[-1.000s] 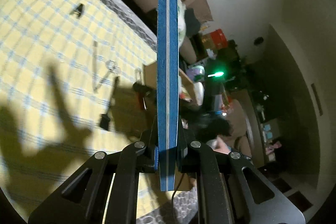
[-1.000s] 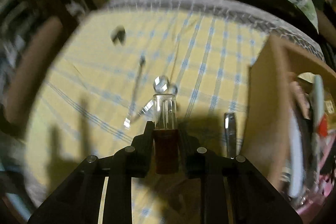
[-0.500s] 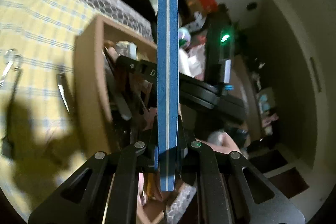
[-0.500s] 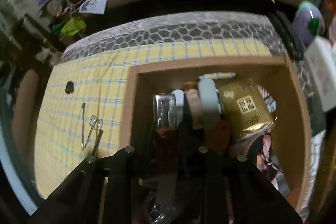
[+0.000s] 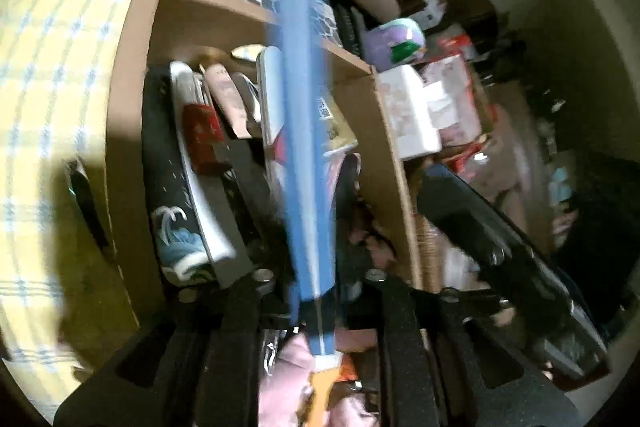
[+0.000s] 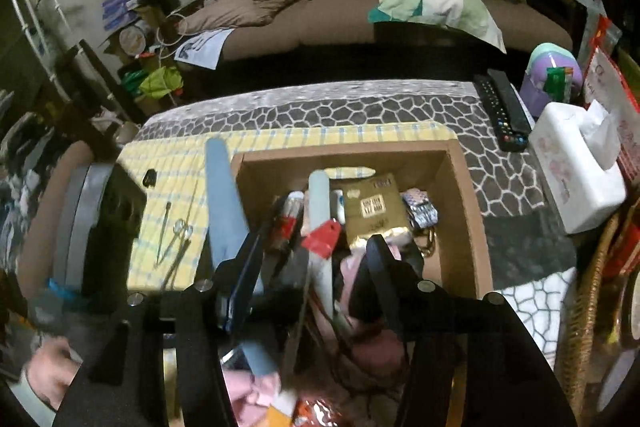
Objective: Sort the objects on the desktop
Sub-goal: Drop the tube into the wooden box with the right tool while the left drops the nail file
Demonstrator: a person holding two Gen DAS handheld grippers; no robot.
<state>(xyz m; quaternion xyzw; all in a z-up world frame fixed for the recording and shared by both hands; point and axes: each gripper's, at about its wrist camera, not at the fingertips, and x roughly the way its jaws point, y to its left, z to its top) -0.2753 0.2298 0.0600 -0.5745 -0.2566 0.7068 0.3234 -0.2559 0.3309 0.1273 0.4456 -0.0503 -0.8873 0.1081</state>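
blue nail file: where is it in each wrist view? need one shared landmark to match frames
Left wrist: the blue nail file runs up the middle of the frame, edge-on and blurred, over the cardboard box.
Right wrist: it slants at left of centre, beside the box's left wall.
Shared landmark: the cardboard box, with the gold packet inside.

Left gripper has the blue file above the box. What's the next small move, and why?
Probably open the left gripper and drop the long blue nail file: it hangs over the open cardboard box, where other files lie. The right gripper is open.
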